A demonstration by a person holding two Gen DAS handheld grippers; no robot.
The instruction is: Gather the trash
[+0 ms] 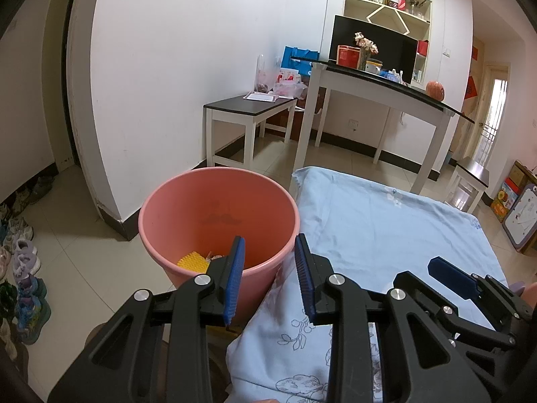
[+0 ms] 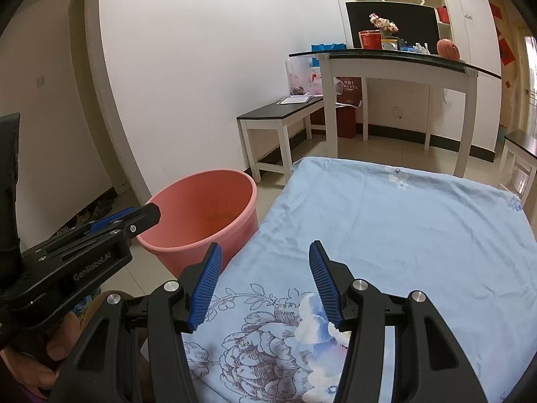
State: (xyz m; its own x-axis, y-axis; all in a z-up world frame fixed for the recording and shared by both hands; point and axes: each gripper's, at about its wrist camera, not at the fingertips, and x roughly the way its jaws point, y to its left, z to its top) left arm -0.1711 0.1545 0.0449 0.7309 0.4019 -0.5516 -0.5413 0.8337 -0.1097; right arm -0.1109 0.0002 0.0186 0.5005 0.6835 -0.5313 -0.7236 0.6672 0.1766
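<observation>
Black jaws with blue ribbed pads frame both views: the left gripper (image 1: 270,258) stands parted over the near rim of the bucket, nothing between its pads, and the right gripper (image 2: 265,268) stands parted and empty over the floral sheet (image 2: 386,228). The pink plastic bucket (image 1: 218,201) sits on the tiled floor, touching the sheet's left edge. Only the left wrist view looks into it, showing a yellow ridged piece of trash (image 1: 192,262) at the bottom beside some paler scraps. Only the right wrist view shows the white lettering "GenRobot.AI" on the left gripper's side and the hand (image 2: 43,359) holding it.
</observation>
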